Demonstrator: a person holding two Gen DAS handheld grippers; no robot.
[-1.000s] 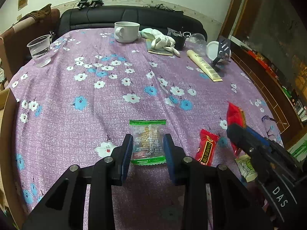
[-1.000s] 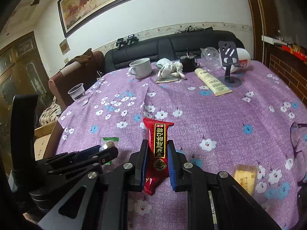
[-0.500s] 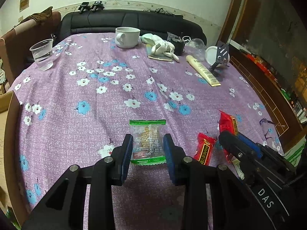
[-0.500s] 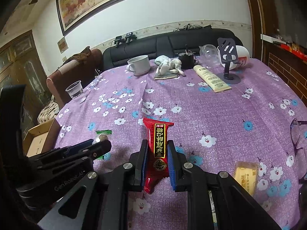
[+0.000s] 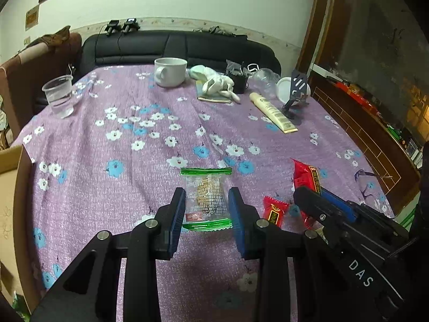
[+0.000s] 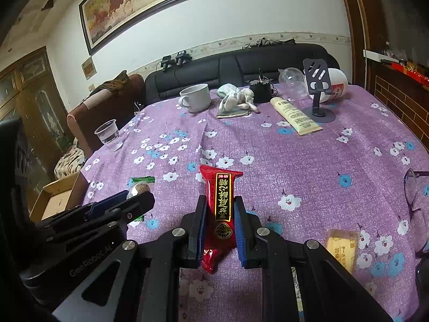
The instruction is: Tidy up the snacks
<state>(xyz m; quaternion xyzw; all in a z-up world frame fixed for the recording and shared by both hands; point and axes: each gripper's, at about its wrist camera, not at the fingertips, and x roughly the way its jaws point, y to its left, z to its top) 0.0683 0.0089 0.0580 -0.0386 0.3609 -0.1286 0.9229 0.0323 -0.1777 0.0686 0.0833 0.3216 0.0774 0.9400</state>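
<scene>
My right gripper (image 6: 219, 224) clenching a red foil snack bar (image 6: 220, 209) with gold Chinese lettering, my left gripper (image 5: 206, 209) grasping a clear green-edged cookie packet (image 5: 206, 198), clear plastic cup (image 5: 58, 95) holding water

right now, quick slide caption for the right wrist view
Right gripper shut on a red snack packet above the floral purple tablecloth.

My right gripper (image 5: 308, 196) hides the lower half of the red snack bar (image 5: 305, 173); beside that bar, the glasses (image 6: 414, 201) run off the frame edge.
</scene>
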